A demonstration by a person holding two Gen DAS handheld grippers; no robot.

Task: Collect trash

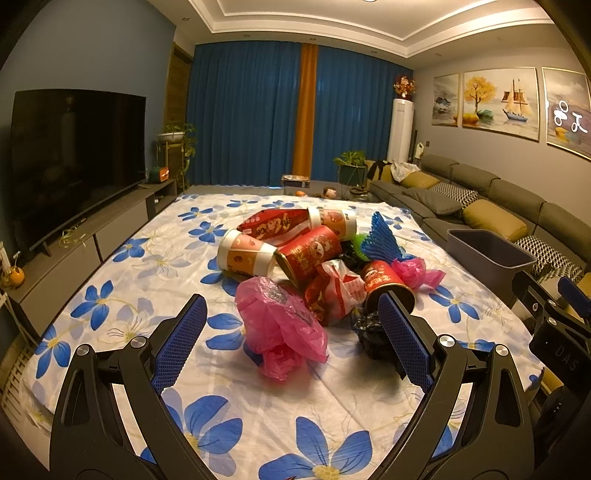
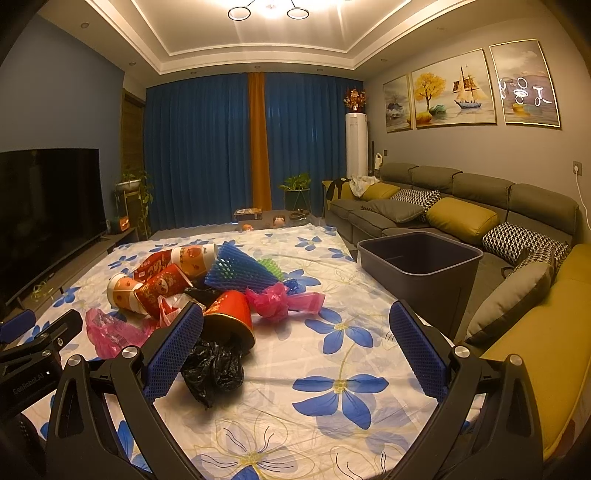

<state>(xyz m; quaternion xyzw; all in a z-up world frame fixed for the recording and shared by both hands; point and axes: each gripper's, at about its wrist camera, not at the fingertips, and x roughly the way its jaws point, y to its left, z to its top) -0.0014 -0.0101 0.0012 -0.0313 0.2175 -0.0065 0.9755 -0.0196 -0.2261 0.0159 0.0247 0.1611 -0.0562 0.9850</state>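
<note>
Left gripper: spread wide, nothing pinched, a crumpled pink bag lying between the fingers and a black bag just inside the right-hand finger. Right gripper: spread wide too, empty, framing bare cloth; the same black bag and a tipped red cup just beside its left-hand finger.

Heaped mid-table on a white tablecloth with blue flowers: paper cups, red cups, a red-and-white bag, blue foam netting, a second pink bag. Grey bin off the table's right edge, in front of a grey sofa with yellow cushions. Blue curtains on the far wall, a television to the left.

Only from the right wrist: the bin's dark inside, seemingly bare, and the ceiling lamp. Only from the left wrist: the pink bag in full.
</note>
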